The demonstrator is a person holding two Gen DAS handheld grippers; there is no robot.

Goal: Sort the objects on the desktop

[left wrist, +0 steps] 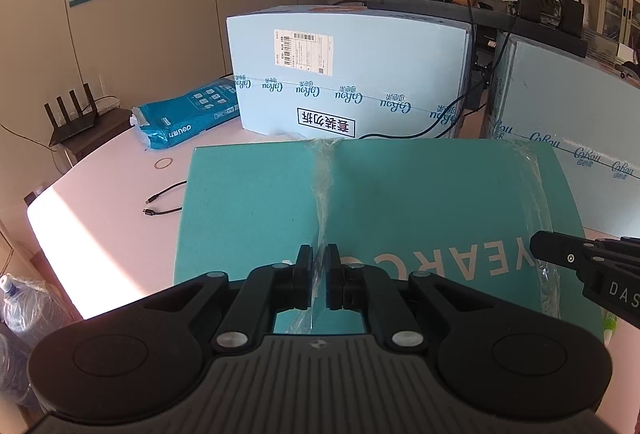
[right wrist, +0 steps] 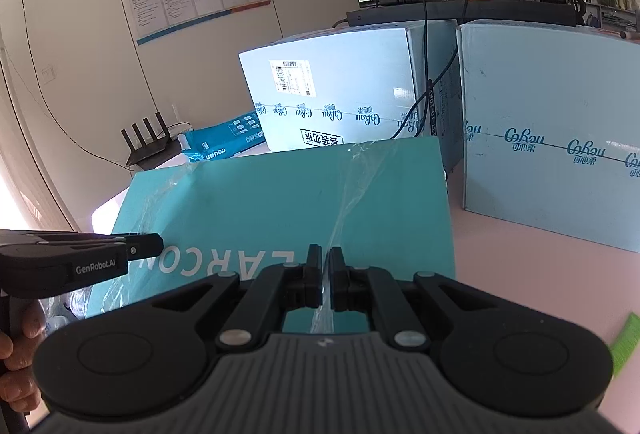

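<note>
Teal box [left wrist: 400,201]: it lies flat on the pink tabletop [left wrist: 120,218], directly ahead of and under both grippers, its long axis running left to right; the far edge meets the pale blue cartons [left wrist: 348,73].
Left gripper [left wrist: 319,280]: I see its jaws nearly together, straddling a crinkled ridge of clear tape [left wrist: 326,185] that runs near to far across the lid; whether they pinch the film I cannot tell.
Right gripper [right wrist: 325,278]: its jaws are likewise almost closed over a second strip of tape [right wrist: 352,193], near the box's right side.
Which is nearer: I judge neither; both sit at the near edge, side by side.
Left view only: a black cable [left wrist: 164,199] and a ring [left wrist: 163,163] on the tabletop left of the box.
Right view only: a green item [right wrist: 626,342] at the near right, and a hand [right wrist: 16,350] holding the left gripper.
Both views: a blue paper pack [left wrist: 184,117] and a router [left wrist: 72,113] lie far left.
</note>
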